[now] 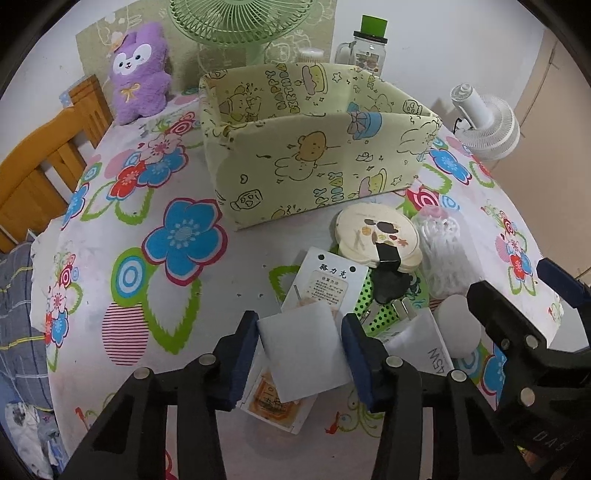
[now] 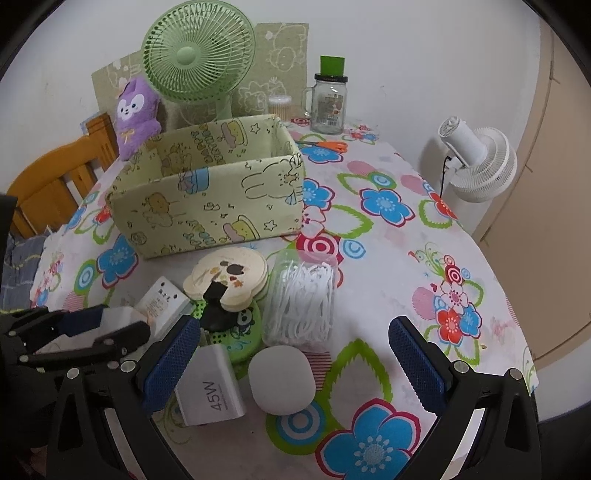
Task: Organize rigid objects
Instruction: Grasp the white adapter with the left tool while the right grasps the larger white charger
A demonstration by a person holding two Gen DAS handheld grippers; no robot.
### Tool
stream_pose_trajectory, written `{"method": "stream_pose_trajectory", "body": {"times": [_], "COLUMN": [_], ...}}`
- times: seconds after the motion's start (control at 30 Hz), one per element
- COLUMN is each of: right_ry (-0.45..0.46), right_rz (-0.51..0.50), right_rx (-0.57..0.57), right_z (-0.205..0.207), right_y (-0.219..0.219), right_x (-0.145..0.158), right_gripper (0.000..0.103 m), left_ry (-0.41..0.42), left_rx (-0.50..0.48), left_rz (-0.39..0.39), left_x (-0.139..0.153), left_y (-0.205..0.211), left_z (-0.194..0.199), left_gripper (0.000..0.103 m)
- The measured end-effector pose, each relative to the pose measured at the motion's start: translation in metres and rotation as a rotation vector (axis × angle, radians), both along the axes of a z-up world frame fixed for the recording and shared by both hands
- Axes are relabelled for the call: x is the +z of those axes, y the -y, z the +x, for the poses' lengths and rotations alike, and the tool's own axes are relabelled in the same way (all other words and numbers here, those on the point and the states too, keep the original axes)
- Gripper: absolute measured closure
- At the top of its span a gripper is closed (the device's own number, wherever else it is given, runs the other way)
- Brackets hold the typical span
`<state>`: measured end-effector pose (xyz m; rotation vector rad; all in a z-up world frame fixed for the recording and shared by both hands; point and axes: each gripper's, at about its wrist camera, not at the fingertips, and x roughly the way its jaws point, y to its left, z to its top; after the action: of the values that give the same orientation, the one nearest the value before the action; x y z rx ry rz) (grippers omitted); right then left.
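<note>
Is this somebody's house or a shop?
Most likely a home, perhaps a dining corner. A flowery tablecloth covers the table, a purple plush toy sits by a green desk fan, and a wooden chair stands alongside.

The green fan (image 1: 236, 22) is cut off by the top edge in the left wrist view. The white block (image 1: 306, 350) between the left gripper's pads covers much of the card (image 1: 328, 288) beneath it. Small print on the card is too fine to read. The black object (image 2: 216, 314) lies partly hidden under the round cream lid (image 2: 227, 277).
</note>
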<state>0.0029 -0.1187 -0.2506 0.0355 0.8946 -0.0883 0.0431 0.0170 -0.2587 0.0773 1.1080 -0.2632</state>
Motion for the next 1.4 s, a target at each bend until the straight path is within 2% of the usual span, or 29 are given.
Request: {"method": "stream_pose_trajectory", "body": {"times": [0.6,0.9,0.97,1.03,1.1,1.23,1.4], "right_ry": [-0.052,-0.106,-0.125,-0.124,-0.152,-0.180,-0.193], "right_rz": [0.001,-0.011,-0.018,-0.042,-0.022,0.060,0.066], "right_rx": [0.124,0.195,0.219,0.235,0.245,0.185,0.150], "right_z": [0.002,0.003,0.002,0.000,0.002,0.007,0.012], "right_y": [-0.031,-0.053,-0.059,-0.065,-0.066,-0.055,-0.048], "right_x": [-0.018,-0.037,-0.042,-0.044,-0.046,-0.044,-0.041], "right_gripper": [0.003,0.017,0.024,0.039,0.051,0.052,0.052], "left_ry": [0.008,0.006,0.008,0.010,0.007,-0.003,0.003], "left_rx": [0.001,0.013,-0.002,-0.021,-0.032,-0.029,-0.045], "left_rz": [0.069,0.050,0.038,0.039,0.038,0.013,0.006], "left_x": [0.001,-0.003,-0.002,-0.002,-0.003,-0.001,0.004], "left_y": [-0.027,-0.042,-0.041,-0.037,-0.032,-0.030,-0.022], "left_z": [-0.022,-0.027,-0.028,-0.027,-0.026,-0.020,-0.018], "left_gripper": [0.057,0.058,0.058,0.058,0.058,0.058,0.058]}}
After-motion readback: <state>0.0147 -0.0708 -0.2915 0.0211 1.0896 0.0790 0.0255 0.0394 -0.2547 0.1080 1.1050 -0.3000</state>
